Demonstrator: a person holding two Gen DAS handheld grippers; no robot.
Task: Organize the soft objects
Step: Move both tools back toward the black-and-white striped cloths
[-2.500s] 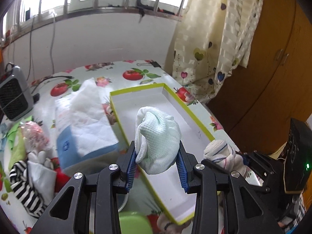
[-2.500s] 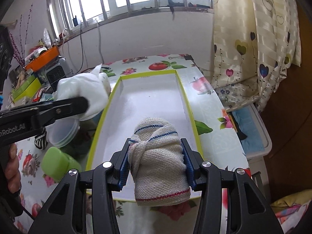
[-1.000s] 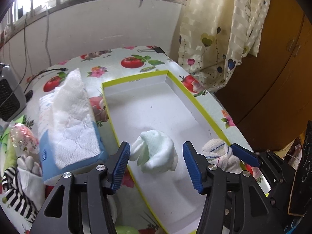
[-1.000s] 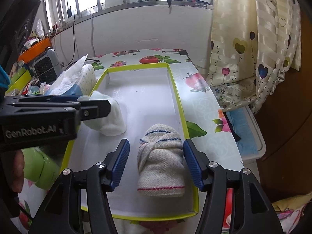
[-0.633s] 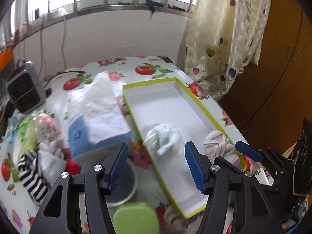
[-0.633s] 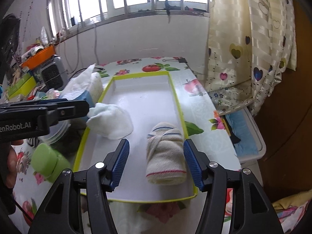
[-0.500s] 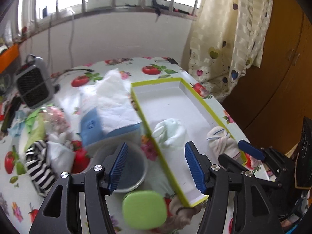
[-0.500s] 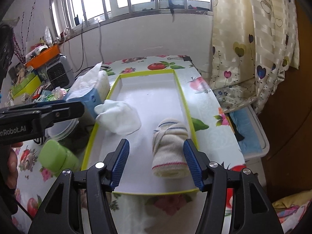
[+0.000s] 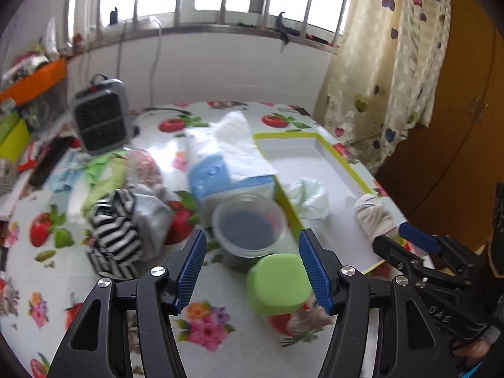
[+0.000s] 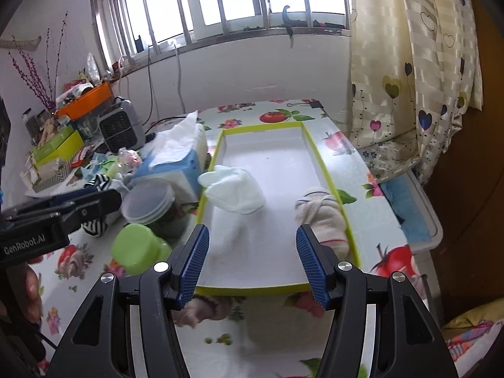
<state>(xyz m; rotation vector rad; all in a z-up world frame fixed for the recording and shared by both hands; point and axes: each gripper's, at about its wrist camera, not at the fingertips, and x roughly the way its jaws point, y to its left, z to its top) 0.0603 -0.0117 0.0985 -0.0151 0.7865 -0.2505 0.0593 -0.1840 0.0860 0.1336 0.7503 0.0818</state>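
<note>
1. Both grippers had backed away from the tray (image 10: 321, 160) since the earlier frames, when each clamped a rolled sock; both socks now lay inside the tray, released.
2. Left gripper (image 9: 252, 258): fingers (image 9: 192, 264) stood apart with nothing between the pads. It had swung left from over the tray and hung above a clear plastic container (image 9: 249, 223) and a green lid (image 9: 277, 283) on the tabletop (image 9: 47, 283).
3. Right gripper (image 10: 252, 255): fingers (image 10: 197, 258) spread apart, empty, poised over the near end of the tray.
4. Pale green sock bundle (image 10: 234, 193) sat in the tray against its left wall, roughly mid-length.
5. Cream sock roll with blue and red stripes (image 10: 324, 215) lay along the tray's right wall, nearer the front; well apart from the green bundle.
6. Tray: white floor, yellow-green rim, long axis running away from the cameras toward the window wall.
7. Tissue box (image 9: 226, 170), blue and white with a tissue pulled up, stood just beside the tray's left wall.
8. Unsorted pile left of the tissue box: a black-and-white striped sock (image 9: 116, 230) touching a grey-white cloth item (image 9: 151, 214); further pieces behind were blurred.
9. Small grey fan heater (image 9: 100, 119) stood at the back left of the tabletop.
</note>
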